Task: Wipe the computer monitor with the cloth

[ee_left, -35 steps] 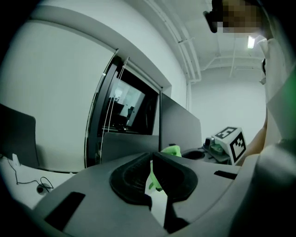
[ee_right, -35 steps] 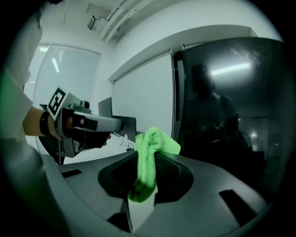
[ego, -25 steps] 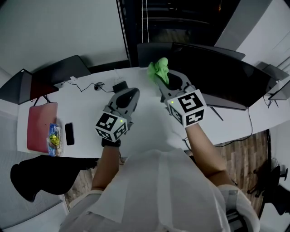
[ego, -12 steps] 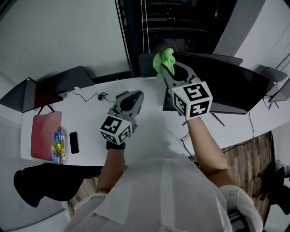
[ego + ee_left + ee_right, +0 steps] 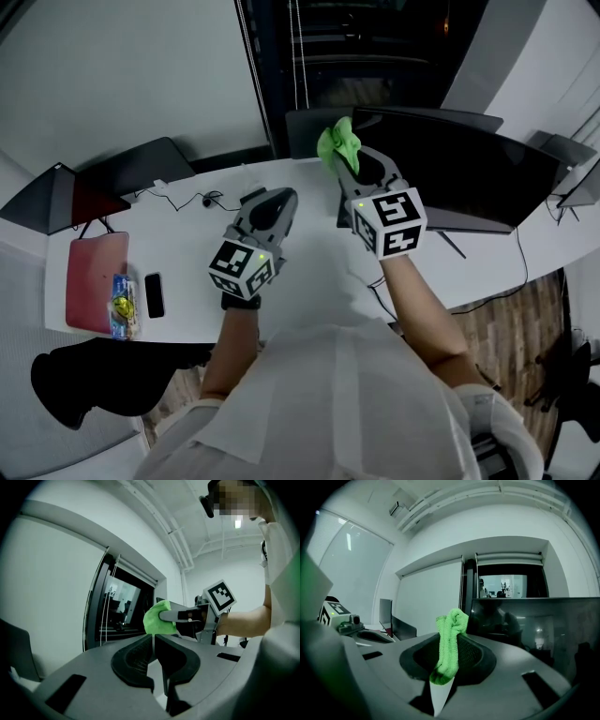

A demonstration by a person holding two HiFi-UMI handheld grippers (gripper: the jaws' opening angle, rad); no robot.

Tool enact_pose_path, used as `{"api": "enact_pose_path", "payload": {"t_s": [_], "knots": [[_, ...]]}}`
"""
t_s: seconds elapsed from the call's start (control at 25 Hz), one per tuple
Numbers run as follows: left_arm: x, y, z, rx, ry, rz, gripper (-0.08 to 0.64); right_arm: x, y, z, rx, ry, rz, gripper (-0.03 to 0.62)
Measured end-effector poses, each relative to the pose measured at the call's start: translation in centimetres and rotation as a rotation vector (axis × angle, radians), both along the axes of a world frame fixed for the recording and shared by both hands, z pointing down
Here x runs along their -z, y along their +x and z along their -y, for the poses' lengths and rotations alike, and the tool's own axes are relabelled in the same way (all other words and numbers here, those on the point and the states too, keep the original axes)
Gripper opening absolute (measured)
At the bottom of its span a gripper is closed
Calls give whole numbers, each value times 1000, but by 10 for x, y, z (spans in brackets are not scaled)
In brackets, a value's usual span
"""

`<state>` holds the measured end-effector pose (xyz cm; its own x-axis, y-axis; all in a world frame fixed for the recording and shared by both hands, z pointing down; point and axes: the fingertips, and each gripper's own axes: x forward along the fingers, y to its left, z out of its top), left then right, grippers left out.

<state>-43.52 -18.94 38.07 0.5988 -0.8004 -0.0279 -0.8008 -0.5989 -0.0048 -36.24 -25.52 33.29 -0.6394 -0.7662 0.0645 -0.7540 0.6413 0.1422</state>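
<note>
Cloth (image 5: 337, 144) clamped in right gripper (image 5: 349, 161)

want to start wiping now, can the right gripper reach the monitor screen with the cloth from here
Probably yes: the right gripper holds the green cloth close to the monitor's left edge, with nothing visible between them.

A white desk (image 5: 187, 239) runs along a pale wall (image 5: 122, 75). Behind its far edge stands a dark glazed doorway (image 5: 366, 47). Wood floor (image 5: 502, 314) shows past the desk's right corner. Overhead, white pipes (image 5: 174, 534) run near a lit ceiling lamp (image 5: 238, 523).
</note>
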Motion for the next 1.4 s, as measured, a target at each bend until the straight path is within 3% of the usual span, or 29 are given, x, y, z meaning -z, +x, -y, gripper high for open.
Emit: {"api": "enact_pose_path", "payload": {"t_s": [0.56,0.92,1.4], "knots": [[-4,6,6,9,-3,7,29,-35,8,-7,-31,56,22,71],[-11,11,7,3,-14,10,29,-62,10,-17,-1,94,48,71],[-32,18,12,7,-54,16,29,-101,15,-27,28,62,13,71]]}}
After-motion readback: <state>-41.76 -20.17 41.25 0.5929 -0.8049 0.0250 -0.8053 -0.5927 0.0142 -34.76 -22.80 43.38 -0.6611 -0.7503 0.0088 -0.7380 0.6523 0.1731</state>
